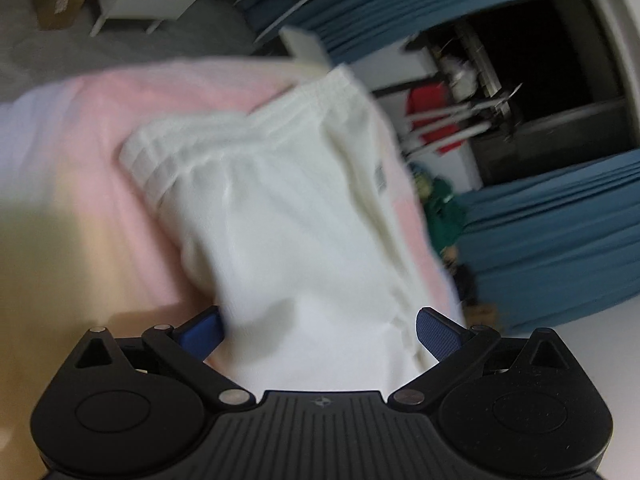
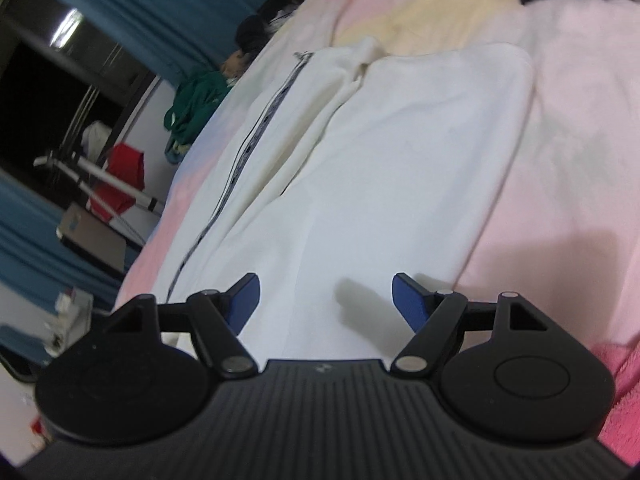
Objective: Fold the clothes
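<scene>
- Lying on the pink bedspread (image 2: 568,128), the white trousers (image 2: 380,152) run lengthwise from 6 o'clock toward 12 o'clock ahead of your right gripper (image 2: 326,300).
- Your right gripper's jaws stand apart over the near end, gripping nothing.
- Your left gripper (image 1: 320,332) is likewise spread and empty; the waistband (image 1: 256,120) lies at its 11 o'clock.
- Both hands sit equally close.

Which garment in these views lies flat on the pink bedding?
The white trousers with the dark side stripe; the green garment is bunched beside the bed, the red one hangs on a rack.
</scene>
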`<state>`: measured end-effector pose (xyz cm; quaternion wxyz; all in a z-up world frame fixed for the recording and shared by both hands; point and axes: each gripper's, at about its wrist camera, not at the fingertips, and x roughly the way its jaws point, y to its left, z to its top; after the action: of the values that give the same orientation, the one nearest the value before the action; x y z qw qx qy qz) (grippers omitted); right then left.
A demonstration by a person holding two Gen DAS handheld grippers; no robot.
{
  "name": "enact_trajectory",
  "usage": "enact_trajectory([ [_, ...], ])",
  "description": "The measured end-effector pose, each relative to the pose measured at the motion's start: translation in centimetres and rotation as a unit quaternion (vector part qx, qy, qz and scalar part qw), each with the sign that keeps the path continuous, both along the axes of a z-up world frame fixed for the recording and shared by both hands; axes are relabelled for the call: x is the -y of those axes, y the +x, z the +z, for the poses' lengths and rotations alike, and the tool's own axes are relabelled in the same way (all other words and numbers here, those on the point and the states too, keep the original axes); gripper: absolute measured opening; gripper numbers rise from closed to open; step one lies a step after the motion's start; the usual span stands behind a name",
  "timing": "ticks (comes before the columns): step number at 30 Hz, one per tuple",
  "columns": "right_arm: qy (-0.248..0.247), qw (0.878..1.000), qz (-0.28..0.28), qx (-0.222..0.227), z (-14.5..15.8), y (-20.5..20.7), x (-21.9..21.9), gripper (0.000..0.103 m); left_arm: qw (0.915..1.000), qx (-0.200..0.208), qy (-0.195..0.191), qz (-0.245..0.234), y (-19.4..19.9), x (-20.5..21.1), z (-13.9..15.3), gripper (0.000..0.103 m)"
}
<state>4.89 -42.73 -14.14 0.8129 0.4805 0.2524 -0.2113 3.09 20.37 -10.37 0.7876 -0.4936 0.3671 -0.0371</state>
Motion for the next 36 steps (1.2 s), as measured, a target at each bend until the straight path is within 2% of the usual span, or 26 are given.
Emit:
enact_trajectory([
  [4, 0.005, 0.997, -0.07, 0.009, -0.1, -2.0, 1.3, 0.075, 0.9989, -0.039, -0.026, -0.002, 0.4, 0.6, -1.9, 0.096],
  [6, 0.019, 0.994, -0.107, 0.013, -0.7, -3.3, 2.6, 0.075, 0.999, -0.037, -0.025, -0.005, 0.8, 0.8, -2.1, 0.096],
  [9, 0.055, 0.99, -0.127, 0.021, -2.5, -4.3, 4.2, 0.076, 0.9991, -0.039, -0.012, -0.012, 2.1, 1.2, -2.1, 0.094],
  [11, 0.079, 0.987, -0.14, 0.026, -3.8, -5.0, 5.2, 0.076, 0.9995, -0.014, -0.016, -0.023, 2.9, 1.5, -1.7, 0.092],
  [14, 0.115, 0.98, -0.159, 0.034, -5.6, -6.1, 6.8, 0.076, 0.9972, 0.04, -0.059, -0.021, 2.6, 1.2, -1.0, 0.092],
  [17, 0.105, 0.985, -0.127, 0.047, -6.7, -4.9, 8.4, 0.076, 0.992, 0.07, -0.104, -0.003, 2.2, 0.4, -1.3, 0.092],
  [19, 0.091, 0.989, -0.108, 0.049, -7.4, -3.6, 9.5, 0.076, 0.9908, 0.06, -0.121, 0.013, 2.2, -0.1, -2.2, 0.092],
  [22, 0.097, 0.985, -0.127, 0.07, -7.6, -2.5, 11.2, 0.075, 0.992, 0.03, -0.119, 0.03, 2.6, -0.8, -3.5, 0.089],
  [24, 0.085, 0.983, -0.146, 0.076, -7.2, -1.6, 12.0, 0.067, 0.9923, 0.01, -0.117, 0.039, 3.0, -1.3, -4.4, 0.082],
  [25, 0.075, 0.983, -0.152, 0.067, -6.9, -1.1, 12.4, 0.059, 0.9921, 0.003, -0.119, 0.041, 3.1, -1.7, -4.8, 0.079],
  [26, 0.065, 0.984, -0.157, 0.059, -6.6, -0.5, 12.7, 0.046, 0.9917, -0.003, -0.121, 0.044, 3.2, -2.0, -5.1, 0.074],
  [27, 0.055, 0.984, -0.163, 0.051, -6.4, 0.0, 13.1, 0.039, 0.9907, -0.005, -0.127, 0.049, 3.3, -2.3, -5.5, 0.071],
  [29, 0.036, 0.985, -0.169, 0.024, -5.9, 1.1, 13.5, 0.016, 0.9886, -0.009, -0.138, 0.06, 3.5, -2.8, -6.2, 0.065],
  [31, 0.019, 0.984, -0.175, 0.01, -5.4, 1.4, 13.4, 0.008, 0.9875, -0.02, -0.14, 0.069, 3.9, -3.1, -6.8, 0.054],
  [35, -0.051, 0.983, -0.173, 0.015, -3.0, 1.3, 12.1, 0.006, 0.9873, -0.034, -0.136, 0.075, 4.7, -3.4, -7.7, 0.021],
  [36, -0.053, 0.983, -0.177, 0.018, -2.5, 1.1, 12.0, 0.006, 0.9874, -0.037, -0.133, 0.076, 4.9, -3.5, -7.8, 0.021],
])
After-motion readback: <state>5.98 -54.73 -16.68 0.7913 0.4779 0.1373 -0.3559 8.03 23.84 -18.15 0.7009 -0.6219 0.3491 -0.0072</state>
